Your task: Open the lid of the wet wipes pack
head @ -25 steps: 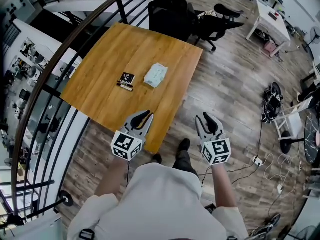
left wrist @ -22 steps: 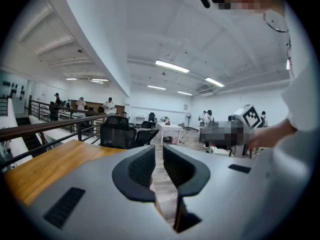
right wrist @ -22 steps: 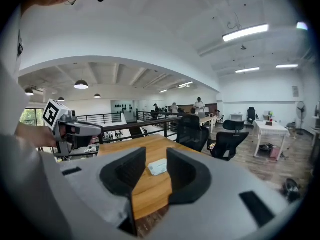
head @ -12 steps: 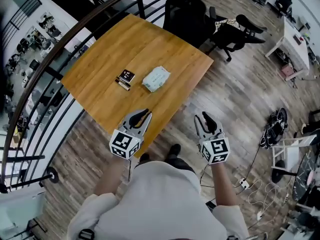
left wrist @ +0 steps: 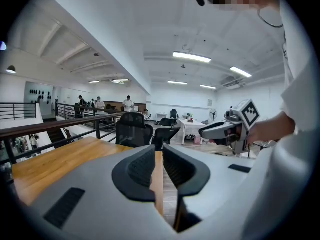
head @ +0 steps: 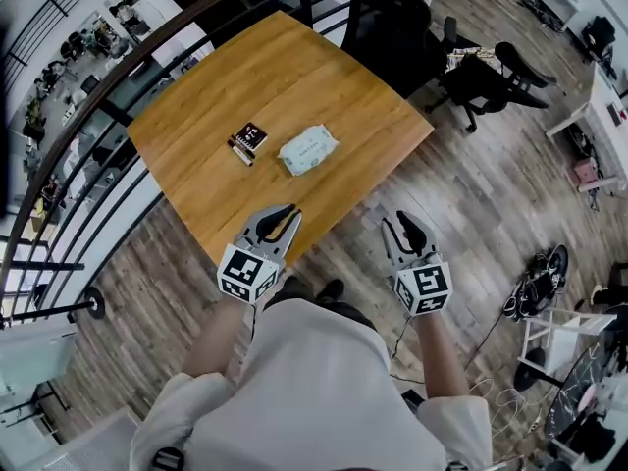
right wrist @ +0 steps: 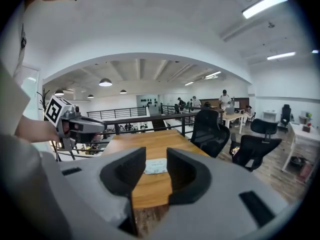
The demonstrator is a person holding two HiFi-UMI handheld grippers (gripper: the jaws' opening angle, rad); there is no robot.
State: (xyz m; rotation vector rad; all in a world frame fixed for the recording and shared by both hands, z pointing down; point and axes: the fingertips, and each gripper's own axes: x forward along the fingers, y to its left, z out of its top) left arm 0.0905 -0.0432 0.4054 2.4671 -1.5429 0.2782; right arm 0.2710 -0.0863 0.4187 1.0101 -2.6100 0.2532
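Wooden table (head: 245,77) ahead, wipes pack (head: 308,150) lying mid-top, well beyond me. My left gripper (head: 283,220) and right gripper (head: 401,228): jaws apart, empty. Risk: soft pack skids if I pry it open unpinned.

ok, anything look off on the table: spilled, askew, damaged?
Nothing stands out. The wet wipes pack lies flat on the wooden table, apart from a small dark box; nothing spilled.

Table (head: 294,77): pack (head: 308,149) mid-top; box (head: 247,139) just left of it, apart | chairs (head: 392,27) behind table | railing (head: 137,67) along left | left gripper (head: 287,219) over near edge | right gripper (head: 400,226) right of it, off table
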